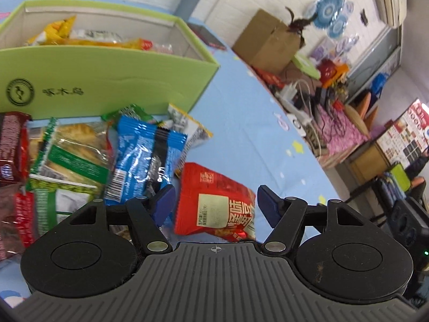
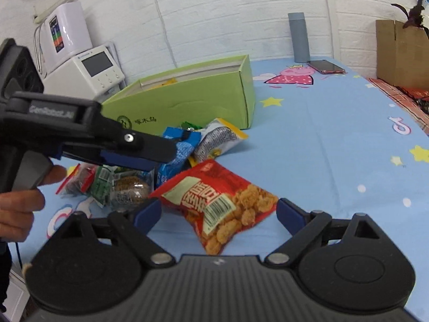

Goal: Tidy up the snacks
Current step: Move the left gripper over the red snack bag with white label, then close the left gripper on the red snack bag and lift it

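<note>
Though box [image 2: 187,99] contents mostly hidden here, left view shows packets [image 1: 88,40] inside.

Left gripper [image 2: 161,158] arm reads "GenRobot.AI"; snack print illegible.

Plenty of bare blue tabletop [image 2: 335,145] to my right, easy way in. On my left it's crowded: the snack pile [image 1: 80,161] sits right against the green box [image 2: 187,102], and the left gripper [image 2: 166,151] hangs over it.
</note>
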